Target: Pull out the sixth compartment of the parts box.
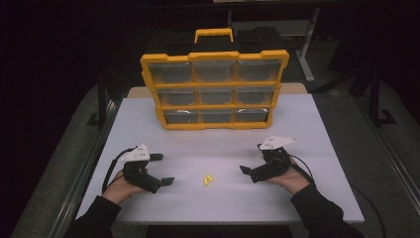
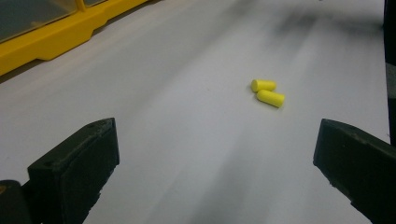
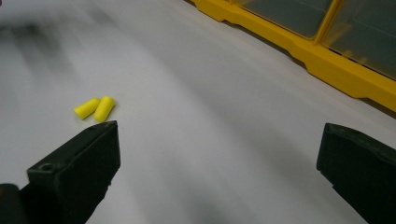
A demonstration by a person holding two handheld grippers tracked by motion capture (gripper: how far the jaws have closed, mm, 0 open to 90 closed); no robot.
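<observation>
Two small yellow foam earplugs [image 1: 208,179] lie touching each other on the white table [image 1: 218,144], near its front middle. A yellow organizer case [image 1: 214,90] with clear drawers stands upright at the back. My left gripper [image 1: 162,169] rests left of the earplugs, open and holding nothing. My right gripper [image 1: 251,158] rests to their right, also open and holding nothing. In the left gripper view the earplugs [image 2: 267,91] lie ahead, right of centre, beyond the gripper [image 2: 215,158]. In the right gripper view the earplugs [image 3: 95,108] lie just past the left jaw of the gripper [image 3: 219,163].
The organizer's yellow base [image 2: 56,37] runs along the upper left of the left gripper view, and the same base [image 3: 327,56] crosses the upper right of the right gripper view. Dark floor and metal frame legs [image 1: 307,49] surround the table.
</observation>
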